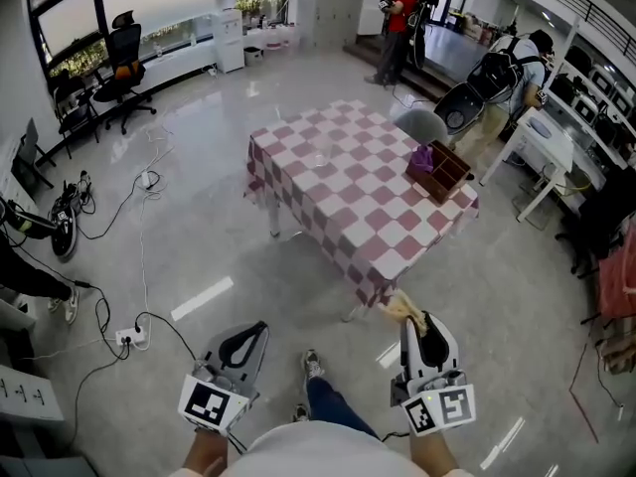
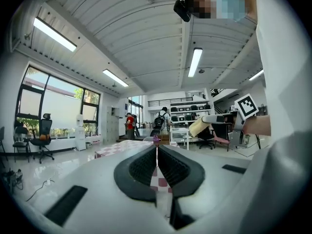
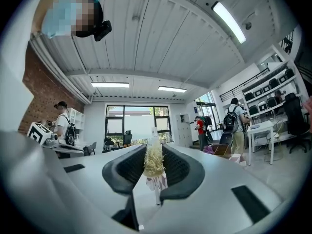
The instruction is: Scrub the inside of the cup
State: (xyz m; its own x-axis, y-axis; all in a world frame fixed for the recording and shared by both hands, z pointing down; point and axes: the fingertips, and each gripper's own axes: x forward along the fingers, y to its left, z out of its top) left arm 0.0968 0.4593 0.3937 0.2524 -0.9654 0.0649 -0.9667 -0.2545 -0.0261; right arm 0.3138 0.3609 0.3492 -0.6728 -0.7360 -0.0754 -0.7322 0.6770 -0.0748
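Observation:
A clear cup (image 1: pixel 320 157) stands on the table (image 1: pixel 378 237), which wears a pink-and-white checked cloth, well ahead of me. My right gripper (image 1: pixel 412 322) is level at my lower right, shut on a yellowish fibrous scrubber (image 1: pixel 401 307). In the right gripper view the scrubber (image 3: pixel 154 163) sits pinched between the dark pads of the gripper (image 3: pixel 154 150). My left gripper (image 1: pixel 260 329) is at the lower left with its jaws pressed together and nothing in them. In the left gripper view the left gripper (image 2: pixel 156 148) shows only a thin slit, and beyond it the scrubber (image 2: pixel 198 127) in the other gripper.
A brown wooden box (image 1: pixel 439 172) holding something purple sits at the table's right edge. A grey chair (image 1: pixel 421 124) stands behind the table. Cables and a power strip (image 1: pixel 129 338) lie on the floor at left. People stand at the back, office chairs (image 1: pixel 121 60) at far left.

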